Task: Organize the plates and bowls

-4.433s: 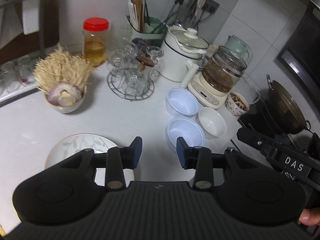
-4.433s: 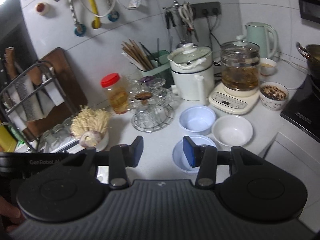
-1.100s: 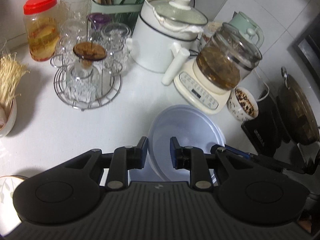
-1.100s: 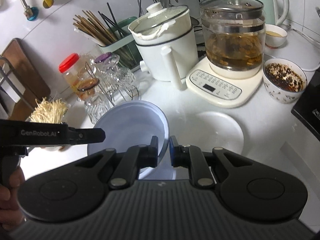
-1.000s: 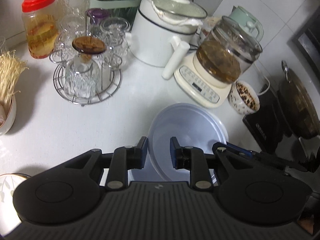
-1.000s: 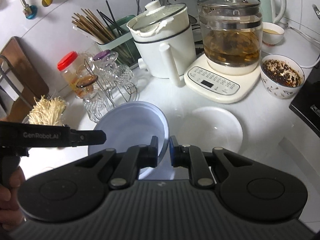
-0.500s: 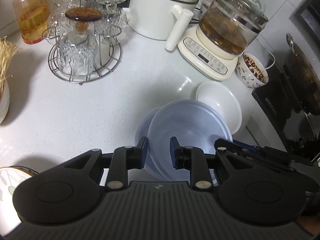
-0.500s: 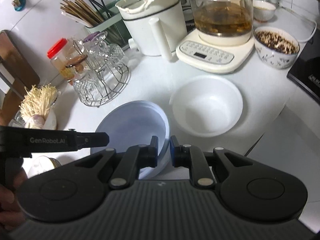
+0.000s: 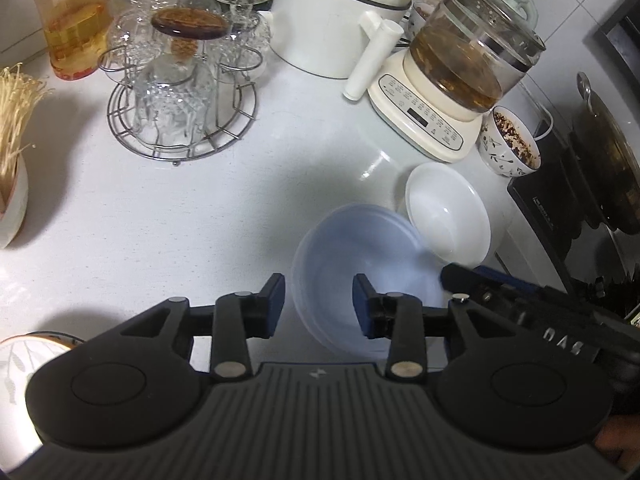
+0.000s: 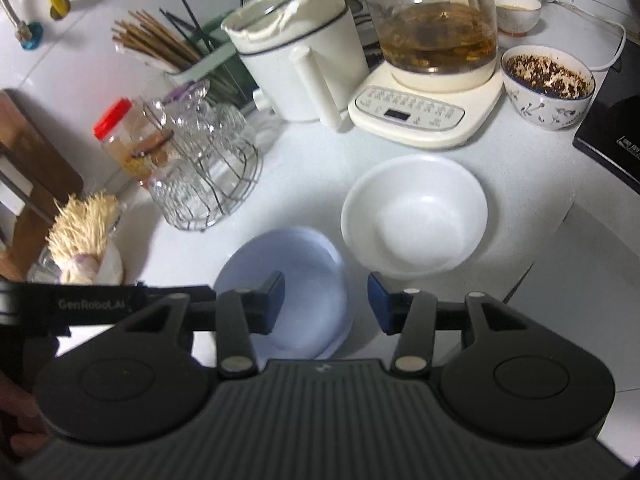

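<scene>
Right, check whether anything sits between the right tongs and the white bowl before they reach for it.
Nothing visible stands in the way. The right tongs are opening with nothing pressed between them, and the white bowl sits just beyond on bare counter. The stacked blue bowls lie to the left, beside that path, apparently touching the white bowl's rim.

Black hand-held gripper (image 9: 319, 305), blue pads (image 9: 362, 305)

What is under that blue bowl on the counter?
A second blue bowl: the blue bowl sits nested in it, and only the lower one's rim shows, at the left and near edges. The rest of it, and the counter beneath, are covered.
</scene>
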Tool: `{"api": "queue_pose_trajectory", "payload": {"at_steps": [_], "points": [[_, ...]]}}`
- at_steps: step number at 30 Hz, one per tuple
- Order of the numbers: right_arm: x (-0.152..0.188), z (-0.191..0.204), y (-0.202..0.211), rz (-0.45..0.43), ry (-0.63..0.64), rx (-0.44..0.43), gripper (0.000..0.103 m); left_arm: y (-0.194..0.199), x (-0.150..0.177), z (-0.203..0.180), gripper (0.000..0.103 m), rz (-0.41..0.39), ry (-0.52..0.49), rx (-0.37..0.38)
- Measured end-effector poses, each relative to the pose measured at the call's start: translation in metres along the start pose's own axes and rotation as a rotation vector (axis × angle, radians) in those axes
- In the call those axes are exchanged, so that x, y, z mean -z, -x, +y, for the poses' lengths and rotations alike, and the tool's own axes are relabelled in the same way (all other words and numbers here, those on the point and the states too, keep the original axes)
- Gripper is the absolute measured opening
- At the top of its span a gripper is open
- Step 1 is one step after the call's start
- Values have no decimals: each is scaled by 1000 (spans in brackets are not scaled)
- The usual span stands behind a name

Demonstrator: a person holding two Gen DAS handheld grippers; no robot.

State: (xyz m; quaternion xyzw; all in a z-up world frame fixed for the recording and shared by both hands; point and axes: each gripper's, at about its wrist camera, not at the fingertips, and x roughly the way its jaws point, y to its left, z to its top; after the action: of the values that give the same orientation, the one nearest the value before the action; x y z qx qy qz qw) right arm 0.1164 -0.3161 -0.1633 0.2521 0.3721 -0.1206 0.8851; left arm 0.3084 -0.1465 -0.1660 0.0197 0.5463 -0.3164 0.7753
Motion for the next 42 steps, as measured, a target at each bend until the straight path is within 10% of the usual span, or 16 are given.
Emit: {"api": "queue_pose_trajectory", "payload": {"at_steps": [20,30,42], "points": [[11,-18,-40,126,-144,-31,43,-46,-2,24,55,85,71,23],[9,-12,-54,184,-85,-44,21,-49,2,26,32,73,97,11],[-3,25,-68,241,81,-150,19,-16,17,53,30,1,222,-56]]}}
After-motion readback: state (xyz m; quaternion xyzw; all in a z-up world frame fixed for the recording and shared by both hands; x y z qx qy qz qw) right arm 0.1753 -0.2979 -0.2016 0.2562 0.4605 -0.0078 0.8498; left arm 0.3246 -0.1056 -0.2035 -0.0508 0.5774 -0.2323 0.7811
